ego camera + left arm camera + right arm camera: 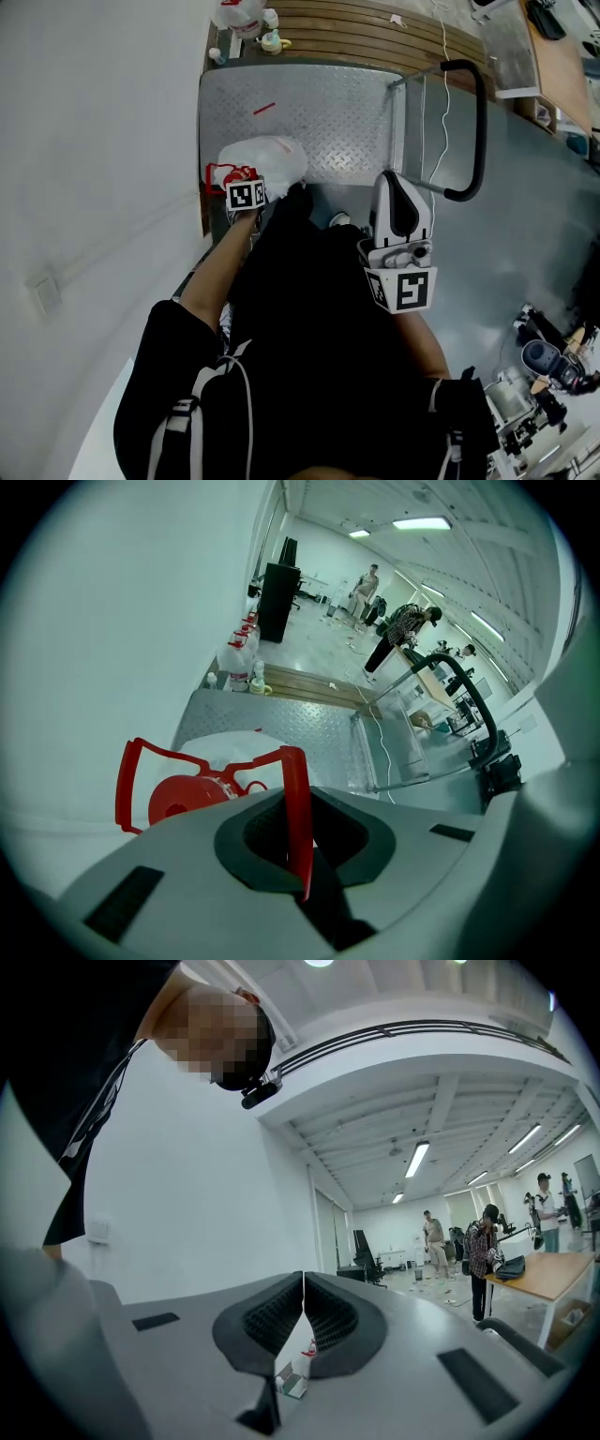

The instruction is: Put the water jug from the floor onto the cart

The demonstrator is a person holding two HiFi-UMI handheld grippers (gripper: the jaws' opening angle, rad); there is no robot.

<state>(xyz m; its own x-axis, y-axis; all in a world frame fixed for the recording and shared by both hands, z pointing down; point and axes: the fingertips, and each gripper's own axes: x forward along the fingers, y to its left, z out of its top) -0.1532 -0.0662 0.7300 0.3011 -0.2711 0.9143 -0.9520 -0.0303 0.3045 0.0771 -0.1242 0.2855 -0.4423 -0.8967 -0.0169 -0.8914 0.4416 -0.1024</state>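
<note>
The left gripper (302, 850) is clenching its jaws on the red handle (296, 803) of the water jug (269, 156); the jug is lying over the near left corner of the cart (328, 112), on its metal deck, though contact is unclear; the right gripper (304, 1309) is hanging near the cart's black push bar (480, 122), its jaws pressing together on nothing

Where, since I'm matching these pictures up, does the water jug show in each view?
Head view: water jug left of centre, at the near left corner of the cart deck.
Left gripper view: water jug lower left, its red handle between the jaws.
Right gripper view: not in it.
Shared landmark: the diamond-plate cart deck, behind the jug in both.
</note>
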